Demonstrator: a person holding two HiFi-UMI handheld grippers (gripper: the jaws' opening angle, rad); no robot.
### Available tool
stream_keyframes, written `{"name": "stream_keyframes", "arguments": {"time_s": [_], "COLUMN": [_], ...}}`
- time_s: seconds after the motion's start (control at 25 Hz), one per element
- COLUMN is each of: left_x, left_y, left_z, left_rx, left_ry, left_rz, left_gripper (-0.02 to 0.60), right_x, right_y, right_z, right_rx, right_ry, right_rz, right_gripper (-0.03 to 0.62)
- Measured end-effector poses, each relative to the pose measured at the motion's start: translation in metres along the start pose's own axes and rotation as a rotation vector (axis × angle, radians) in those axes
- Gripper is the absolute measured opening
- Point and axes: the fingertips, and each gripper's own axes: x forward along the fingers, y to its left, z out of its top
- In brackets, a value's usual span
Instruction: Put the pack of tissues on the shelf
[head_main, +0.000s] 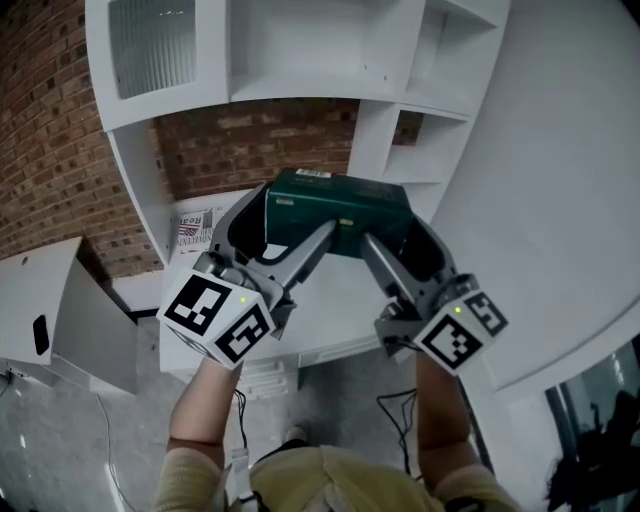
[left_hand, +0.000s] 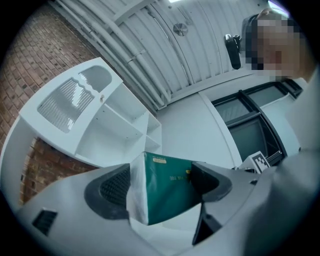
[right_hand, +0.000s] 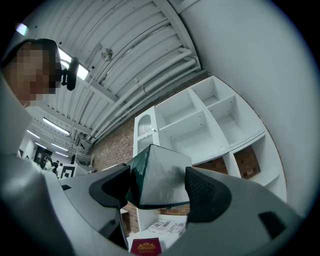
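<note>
The green pack of tissues is held up in the air in front of the white shelf unit. My left gripper is shut on its left end and my right gripper is shut on its right end. In the left gripper view the green pack of tissues sits clamped between the dark pads, its white side facing left. In the right gripper view the pack fills the gap between the jaws, with the shelf unit behind it.
A newspaper lies on a lower shelf left of the pack. A dark red booklet lies on a white surface below the right gripper. A brick wall stands behind the shelves, and a white cabinet at the left.
</note>
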Motion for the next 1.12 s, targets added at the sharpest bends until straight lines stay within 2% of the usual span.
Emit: {"name": "stream_keyframes", "arguments": {"time_s": [0.28, 0.44, 0.76, 1.12], "left_x": [0.043, 0.074, 0.142, 0.222], "left_y": [0.047, 0.063, 0.091, 0.142], "left_z": [0.0, 0.003, 0.008, 0.009], "left_rx": [-0.019, -0.001, 0.101, 0.171], "left_ry": [-0.043, -0.058, -0.063, -0.054], "left_rz": [-0.023, -0.022, 0.032, 0.081], "left_gripper": [0.391, 0.391, 0.391, 0.391], "right_x": [0.049, 0.072, 0.117, 0.187], "right_y": [-0.034, -0.06, -0.123, -0.194], "right_z": [0.007, 0.019, 0.04, 0.062], "right_rx": [-0.024, -0.04, -0.024, -0.065], "right_ry": [-0.019, -0.03, -0.066, -0.07], "right_rz": [-0.041, -0.033, 0.055, 0.136], "right_gripper": [0.345, 0.345, 0.345, 0.345]}}
